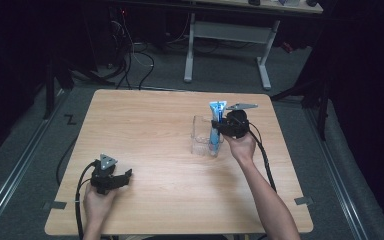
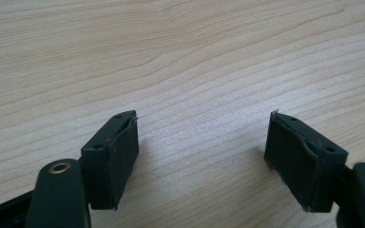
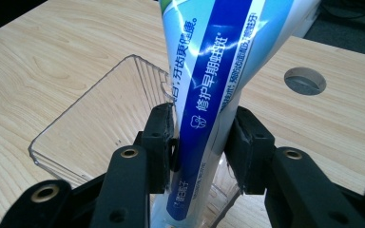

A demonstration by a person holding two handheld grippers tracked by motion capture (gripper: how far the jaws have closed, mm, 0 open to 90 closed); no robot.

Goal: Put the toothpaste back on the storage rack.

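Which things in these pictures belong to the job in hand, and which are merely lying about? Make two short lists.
Belonging to the job:
- toothpaste tube, standing upright in the box
- clear plastic box
- right claw, its jaws either side of the tube

Lying about:
- left claw, open over bare table
- desk beyond the table
- floor cables

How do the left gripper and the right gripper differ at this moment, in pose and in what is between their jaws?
The left gripper rests low on the table near the person, with only bare wood between its wide jaws. The right gripper is raised farther out, with a blue toothpaste tube standing between its narrower jaws in a clear container. Both have black padded jaws.
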